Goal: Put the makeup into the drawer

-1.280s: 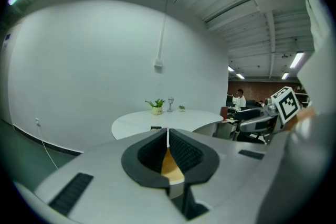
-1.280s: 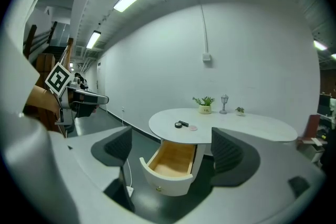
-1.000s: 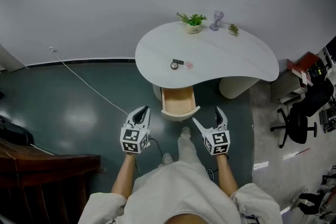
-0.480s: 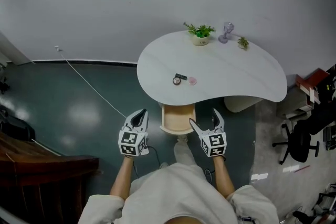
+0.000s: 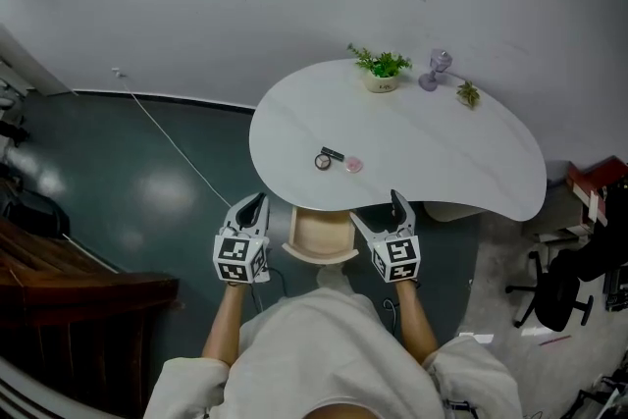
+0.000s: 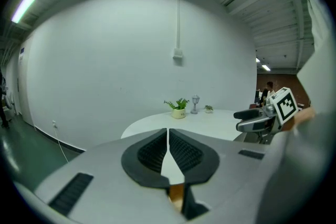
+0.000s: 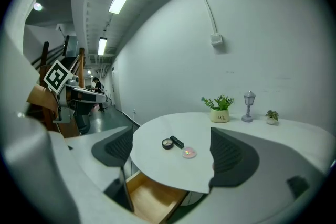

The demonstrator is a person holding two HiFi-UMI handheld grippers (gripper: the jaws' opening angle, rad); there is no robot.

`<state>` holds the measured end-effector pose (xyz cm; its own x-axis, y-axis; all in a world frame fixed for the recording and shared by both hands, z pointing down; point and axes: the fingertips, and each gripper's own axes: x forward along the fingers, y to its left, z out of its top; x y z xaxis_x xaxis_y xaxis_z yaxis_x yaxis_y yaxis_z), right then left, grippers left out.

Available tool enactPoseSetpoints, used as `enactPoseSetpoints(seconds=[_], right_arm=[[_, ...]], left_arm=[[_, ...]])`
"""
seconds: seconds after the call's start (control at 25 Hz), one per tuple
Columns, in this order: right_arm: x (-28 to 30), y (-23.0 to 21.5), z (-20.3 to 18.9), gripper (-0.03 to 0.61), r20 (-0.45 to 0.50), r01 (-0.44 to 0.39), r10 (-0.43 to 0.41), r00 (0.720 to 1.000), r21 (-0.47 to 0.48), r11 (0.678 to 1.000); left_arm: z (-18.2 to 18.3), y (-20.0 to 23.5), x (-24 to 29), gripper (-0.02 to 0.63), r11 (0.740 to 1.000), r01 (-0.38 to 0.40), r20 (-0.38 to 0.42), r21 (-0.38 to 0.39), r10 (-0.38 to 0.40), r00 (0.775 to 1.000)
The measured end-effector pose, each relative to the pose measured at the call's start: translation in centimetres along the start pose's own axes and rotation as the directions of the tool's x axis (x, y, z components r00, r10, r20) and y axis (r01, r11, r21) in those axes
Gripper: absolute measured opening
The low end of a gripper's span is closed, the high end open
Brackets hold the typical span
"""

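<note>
– Makeup (image 5: 335, 155) where?
– On table (image 5: 442, 152), near its 6 o'clock edge, at 12 o'clock from drawer (image 5: 320, 235). Three bits: round black compact (image 5: 323, 161), black tube (image 5: 334, 153) touching it, pink disc (image 5: 353, 165) just beside at 4 o'clock.
– Tube axis?
– Lies flat, runs 10 to 4 o'clock. Cap end, can't tell.
– Drawer?
– Pulled open, wood inside; table edge overhangs its far part.
– Grippers?
– Left gripper (image 5: 251, 207) at 9 o'clock of drawer, jaws closed together, nothing between. Right gripper (image 5: 376, 209) at 3 o'clock, jaws wide apart, holding nothing. Both well short of makeup.
– Other stuff?
– Plant pot (image 5: 382, 69), small lamp (image 5: 433, 71), tiny plant (image 5: 468, 94) along table's 12 to 1 o'clock edge. Cable (image 5: 167, 137) on floor at 9 o'clock.
</note>
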<state>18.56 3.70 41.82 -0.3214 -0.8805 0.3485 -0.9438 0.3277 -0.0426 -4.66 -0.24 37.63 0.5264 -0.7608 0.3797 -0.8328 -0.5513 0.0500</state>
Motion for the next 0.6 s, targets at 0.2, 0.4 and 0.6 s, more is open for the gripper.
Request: enactPoseSetpoints(seconds=[0.2, 0.4, 0.6], right_arm=[[1.9, -2.2, 0.0, 0.437, -0.015, -0.047, 0.047, 0.999, -0.006, 0.999], [3.5, -2.8, 0.0, 0.433, -0.031, -0.087, 0.086, 0.996, -0.012, 0.996], [5.4, -2.7, 0.1, 0.426, -0.056, -0.115, 0.114, 0.992, -0.022, 0.993]], left_arm=[[0.5, -0.2, 1.6, 0.017, 0.999, -0.048, -0.013, -0.006, 0.048, 0.999], [0.3, 0.0, 2.5, 0.017, 0.997, -0.079, -0.028, -0.020, 0.078, 0.997], [0.2, 0.8, 3.4, 0.017, 0.996, -0.082, -0.038, -0.035, 0.080, 0.996]])
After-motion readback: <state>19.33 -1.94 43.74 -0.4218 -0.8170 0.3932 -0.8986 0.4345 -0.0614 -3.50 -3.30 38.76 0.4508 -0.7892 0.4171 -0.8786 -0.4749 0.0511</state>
